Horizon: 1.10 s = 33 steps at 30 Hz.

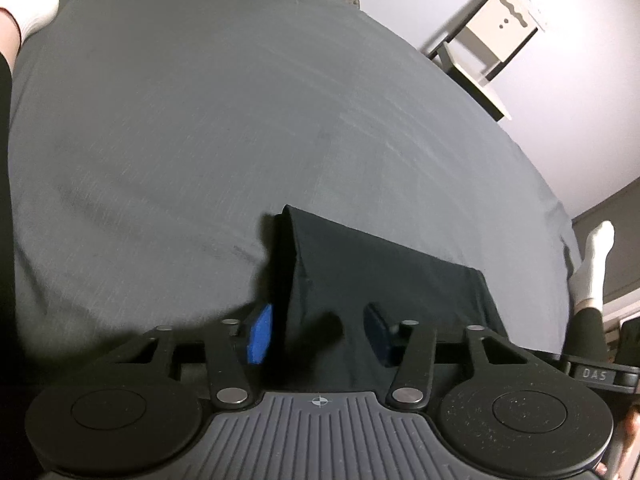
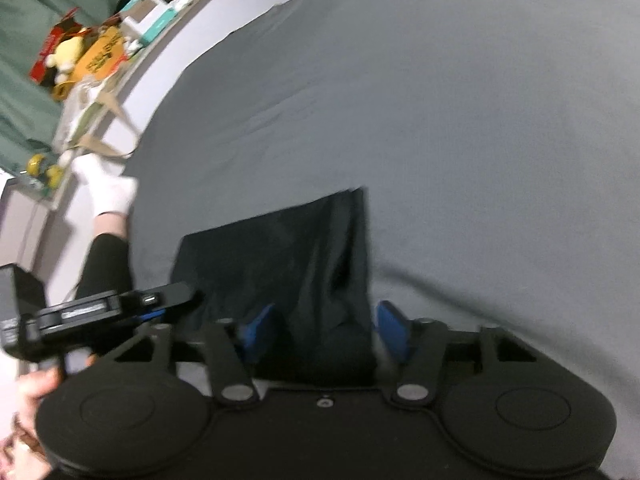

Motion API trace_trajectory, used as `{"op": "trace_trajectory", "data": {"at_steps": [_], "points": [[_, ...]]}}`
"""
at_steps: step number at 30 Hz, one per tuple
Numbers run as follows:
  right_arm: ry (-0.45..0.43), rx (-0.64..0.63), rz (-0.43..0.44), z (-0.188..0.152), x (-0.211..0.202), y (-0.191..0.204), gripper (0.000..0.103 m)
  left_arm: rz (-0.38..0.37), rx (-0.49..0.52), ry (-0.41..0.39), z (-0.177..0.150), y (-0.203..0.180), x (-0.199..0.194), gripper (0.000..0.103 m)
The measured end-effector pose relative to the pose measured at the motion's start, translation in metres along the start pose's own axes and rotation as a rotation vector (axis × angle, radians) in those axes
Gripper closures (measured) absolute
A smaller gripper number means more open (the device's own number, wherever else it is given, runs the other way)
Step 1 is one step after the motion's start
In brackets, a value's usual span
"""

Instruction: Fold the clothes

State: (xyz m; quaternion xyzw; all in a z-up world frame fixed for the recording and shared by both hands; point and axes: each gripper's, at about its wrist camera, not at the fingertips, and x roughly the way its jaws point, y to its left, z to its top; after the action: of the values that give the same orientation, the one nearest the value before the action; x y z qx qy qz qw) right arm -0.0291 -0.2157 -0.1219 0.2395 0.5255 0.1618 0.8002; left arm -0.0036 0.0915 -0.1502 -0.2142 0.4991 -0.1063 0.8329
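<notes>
— What's under you?

— A wide grey sheet (image 1: 240, 120) stretched over what looks like a bed, and on it, close to me, one black garment (image 1: 384, 264) already folded into a narrow panel. I can't tell what kind of garment it is.

— And your tongs?

— My left tongs (image 1: 318, 334) stand spread, the near end of the cloth bunched between the blue pads (image 1: 261, 334) but not pinched. My right tongs (image 2: 324, 332) are the same: spread, straddling the other side of that near edge, the right-hand pad just outside the fold's side.

— So what can go wrong?

— Biggest worry: I close on the grey sheet along with the cloth, and lifting drags the bedding and wrecks the fold. Next: the two sides grip unevenly, one catching all layers and the other only the top, so the panel skews or opens. The cloth already puckers between my right pads. Smallest: the right-wrist view is blurred, so I judge that edge poorly.
</notes>
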Motion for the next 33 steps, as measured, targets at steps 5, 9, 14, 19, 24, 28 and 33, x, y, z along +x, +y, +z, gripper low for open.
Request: {"op": "trace_trajectory", "data": {"at_steps": [5, 9, 14, 19, 24, 28, 33], "points": [[0.005, 0.005, -0.024, 0.000, 0.004, -0.001, 0.058, 0.035, -0.013, 0.014, 0.006, 0.004, 0.006, 0.085], [-0.003, 0.010, -0.018, -0.001, 0.005, -0.002, 0.083, 0.043, 0.000, -0.003, 0.005, 0.001, 0.007, 0.098], [-0.020, 0.007, 0.003, -0.004, 0.000, 0.003, 0.091, 0.065, 0.042, -0.052, 0.000, -0.006, -0.002, 0.099], [-0.042, 0.045, 0.074, 0.005, -0.013, 0.016, 0.092, 0.081, 0.120, -0.109, 0.014, -0.013, -0.033, 0.100], [-0.077, 0.039, 0.131, 0.031, -0.017, 0.047, 0.093, 0.124, 0.208, -0.180, 0.051, -0.022, -0.067, 0.100], [-0.115, -0.003, 0.139, 0.071, -0.009, 0.089, 0.093, 0.187, 0.268, -0.232, 0.098, -0.026, -0.084, 0.100], [-0.220, -0.092, 0.151, 0.117, -0.006, 0.139, 0.093, 0.214, 0.285, -0.351, 0.155, -0.024, -0.113, 0.100]]}}
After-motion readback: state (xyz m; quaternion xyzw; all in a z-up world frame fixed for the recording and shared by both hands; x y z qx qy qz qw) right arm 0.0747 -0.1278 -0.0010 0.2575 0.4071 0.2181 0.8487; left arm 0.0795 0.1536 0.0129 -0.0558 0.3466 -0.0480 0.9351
